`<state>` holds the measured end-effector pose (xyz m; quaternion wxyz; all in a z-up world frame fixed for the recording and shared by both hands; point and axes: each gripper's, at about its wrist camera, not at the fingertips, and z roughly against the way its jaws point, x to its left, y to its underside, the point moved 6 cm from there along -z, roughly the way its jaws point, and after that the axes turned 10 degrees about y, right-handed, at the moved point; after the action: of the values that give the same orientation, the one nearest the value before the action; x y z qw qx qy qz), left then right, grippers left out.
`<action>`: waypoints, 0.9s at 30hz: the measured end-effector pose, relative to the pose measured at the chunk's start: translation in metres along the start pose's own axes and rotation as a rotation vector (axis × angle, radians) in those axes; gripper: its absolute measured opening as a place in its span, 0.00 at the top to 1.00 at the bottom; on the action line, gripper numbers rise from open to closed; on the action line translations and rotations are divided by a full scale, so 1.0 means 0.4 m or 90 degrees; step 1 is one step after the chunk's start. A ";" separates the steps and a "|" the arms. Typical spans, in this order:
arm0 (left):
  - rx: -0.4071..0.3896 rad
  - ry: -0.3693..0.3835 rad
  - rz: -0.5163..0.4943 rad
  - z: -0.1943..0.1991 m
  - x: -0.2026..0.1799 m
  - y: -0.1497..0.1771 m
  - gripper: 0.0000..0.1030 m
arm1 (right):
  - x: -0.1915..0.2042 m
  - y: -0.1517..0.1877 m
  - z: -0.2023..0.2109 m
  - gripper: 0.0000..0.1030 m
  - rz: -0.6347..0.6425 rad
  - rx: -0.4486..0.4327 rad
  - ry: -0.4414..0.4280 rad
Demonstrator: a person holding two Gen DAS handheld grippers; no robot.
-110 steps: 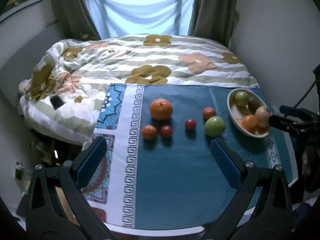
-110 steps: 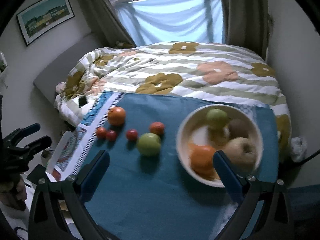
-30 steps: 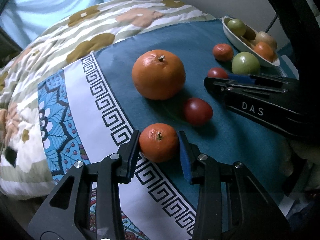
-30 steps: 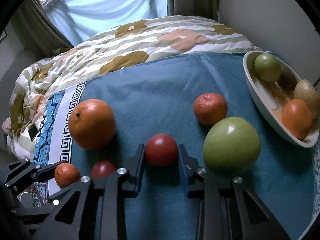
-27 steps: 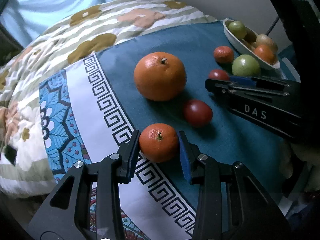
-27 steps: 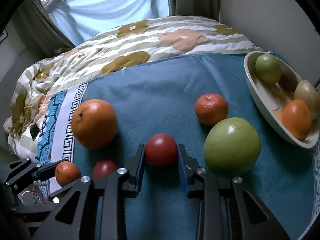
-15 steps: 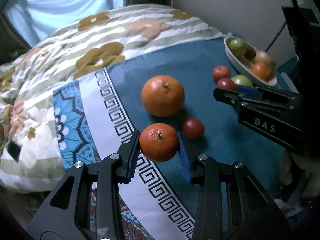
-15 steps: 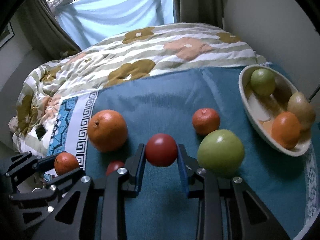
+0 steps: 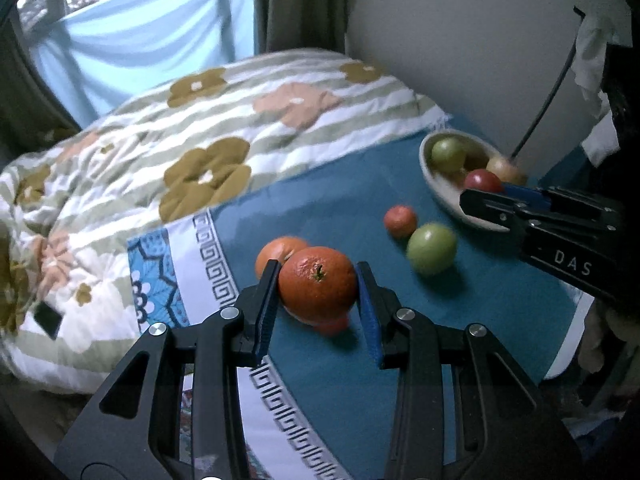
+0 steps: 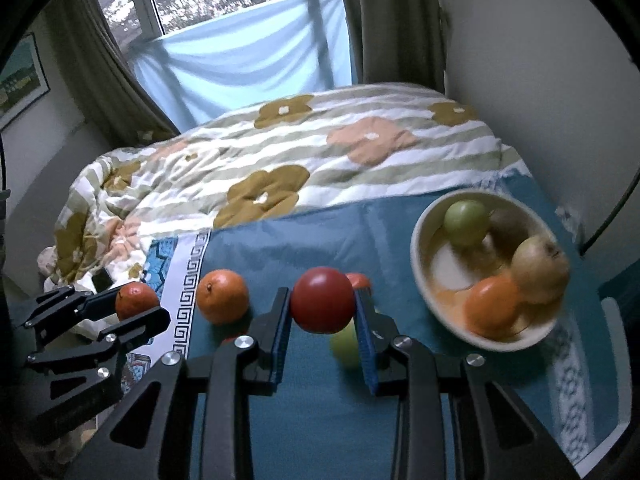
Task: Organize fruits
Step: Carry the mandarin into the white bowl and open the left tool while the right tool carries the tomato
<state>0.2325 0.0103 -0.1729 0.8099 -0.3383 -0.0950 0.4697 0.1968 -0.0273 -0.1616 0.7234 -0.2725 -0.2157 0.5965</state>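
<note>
My left gripper [image 9: 318, 292] is shut on a small orange mandarin [image 9: 317, 282] and holds it above the blue cloth [image 9: 460, 320]. My right gripper [image 10: 323, 312] is shut on a red tomato [image 10: 322, 299], lifted above the cloth, left of the cream bowl [image 10: 420, 248]. The bowl holds a green fruit [image 10: 466, 217], a yellowish apple [image 10: 540, 264] and an orange [image 10: 494, 307]. On the cloth lie a large orange [image 10: 222, 297], a green apple [image 9: 432, 249], a small mandarin [image 9: 400, 221] and a red tomato [image 9: 332, 324], partly hidden under my held mandarin.
A flowered quilt [image 9: 200, 152] covers the bed beyond the cloth. A wall [image 9: 460, 40] and a black cable [image 9: 544, 96] stand right of the bowl. A window with a blue sheet [image 10: 240, 60] and curtains is at the back.
Both grippers have lifted their fruit higher off the cloth. The right gripper has carried the tomato toward the bowl. The left gripper has risen with the mandarin.
</note>
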 end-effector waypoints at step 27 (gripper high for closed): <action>-0.012 0.017 0.048 -0.287 -0.392 -0.216 0.60 | -0.501 -0.089 -0.059 0.72 0.032 0.020 -0.018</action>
<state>0.2620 -0.2003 -0.1785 0.7894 -0.3556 -0.0759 0.4945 0.1994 -0.2319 -0.1537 0.7090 -0.2584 -0.2095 0.6218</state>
